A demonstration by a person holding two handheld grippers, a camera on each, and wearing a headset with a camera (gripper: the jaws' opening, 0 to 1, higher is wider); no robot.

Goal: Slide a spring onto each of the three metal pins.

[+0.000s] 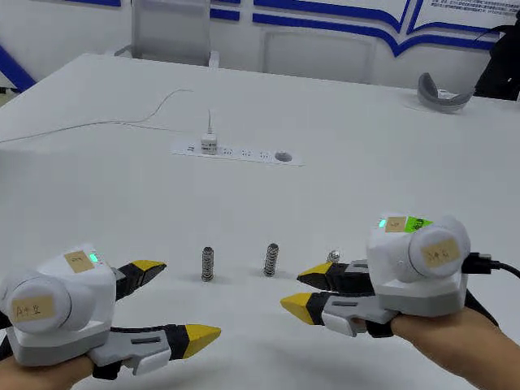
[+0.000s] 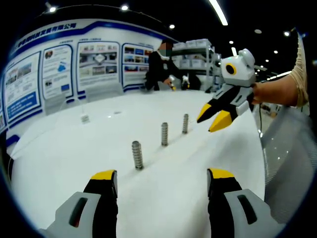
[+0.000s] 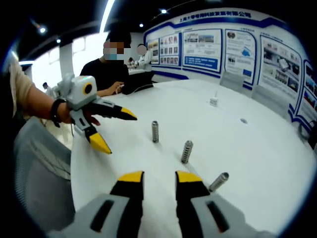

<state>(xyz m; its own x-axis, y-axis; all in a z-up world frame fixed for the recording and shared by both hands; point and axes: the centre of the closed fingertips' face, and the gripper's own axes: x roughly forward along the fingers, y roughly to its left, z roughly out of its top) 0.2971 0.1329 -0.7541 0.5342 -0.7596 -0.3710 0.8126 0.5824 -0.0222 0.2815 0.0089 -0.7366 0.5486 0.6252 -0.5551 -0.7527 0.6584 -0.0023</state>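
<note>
**Three springs on their pins, with both tongs standing off.** The springs stand upright in a row on the white counter [image 1: 122, 195], between the two pairs of tongs. They are the left spring [image 1: 208, 264], the middle spring [image 1: 270, 259] and the right spring [image 3: 218, 182]. In the head view the last lies just beside the tips of the right tongs [image 1: 292, 291].

Each spring appears to sit over its pin. We can make out only the bright head of the right pin [image 1: 333, 256] above its coils, so we cannot tell how far down each spring is seated. We judge the threading all but done, and the step in hand to be a check and a clean retreat.

To do it well, we would:
- look along the row for any coil riding high or leaning;
- press such a coil down from directly above with one jaw tip;
- draw both tools away from the row rather than across it, since the pins look slender and easy to topple.

The left tongs [image 1: 188, 298] are spread wide, holding and touching nothing. The left spring lies ahead of them, well clear of both jaws. The right tongs are nearly closed, with a narrow gap between the yellow tips. They grip nothing, and we see no contact with the right spring.
</note>
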